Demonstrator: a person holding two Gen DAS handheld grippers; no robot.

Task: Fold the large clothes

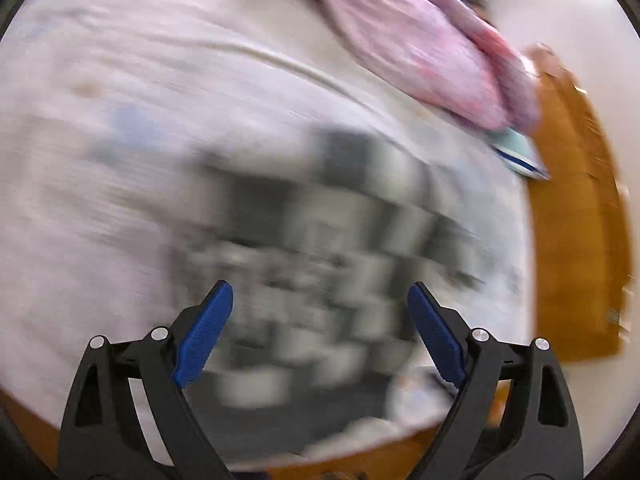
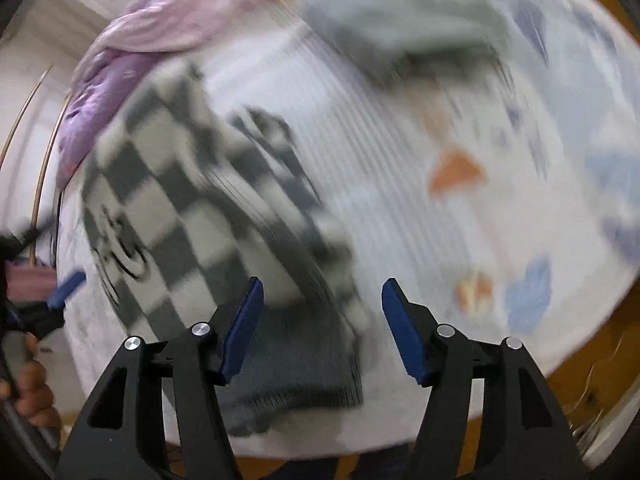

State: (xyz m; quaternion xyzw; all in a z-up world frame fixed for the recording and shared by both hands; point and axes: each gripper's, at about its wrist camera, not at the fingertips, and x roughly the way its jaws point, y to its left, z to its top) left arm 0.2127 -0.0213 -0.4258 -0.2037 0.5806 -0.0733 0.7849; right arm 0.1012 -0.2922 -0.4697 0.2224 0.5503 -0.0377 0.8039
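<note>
A grey-and-white checkered sweater (image 2: 180,216) lies folded on the pale printed bedsheet (image 2: 400,168), its dark ribbed hem toward the near bed edge. In the left wrist view the same sweater (image 1: 320,240) is a blurred patch below my left gripper (image 1: 320,296), which hangs open above it with nothing between its blue pads. My right gripper (image 2: 322,292) is open over the sweater's near right corner, pads apart from the cloth. The left gripper (image 2: 66,284) also shows at the far left of the right wrist view, held by a hand (image 2: 28,384).
A pink and lilac quilt (image 1: 420,40) is bunched at the far side of the bed. A pale green garment (image 2: 400,16) lies beyond the sweater. The wooden bed frame (image 1: 580,220) runs along the mattress edge. Both views are motion-blurred.
</note>
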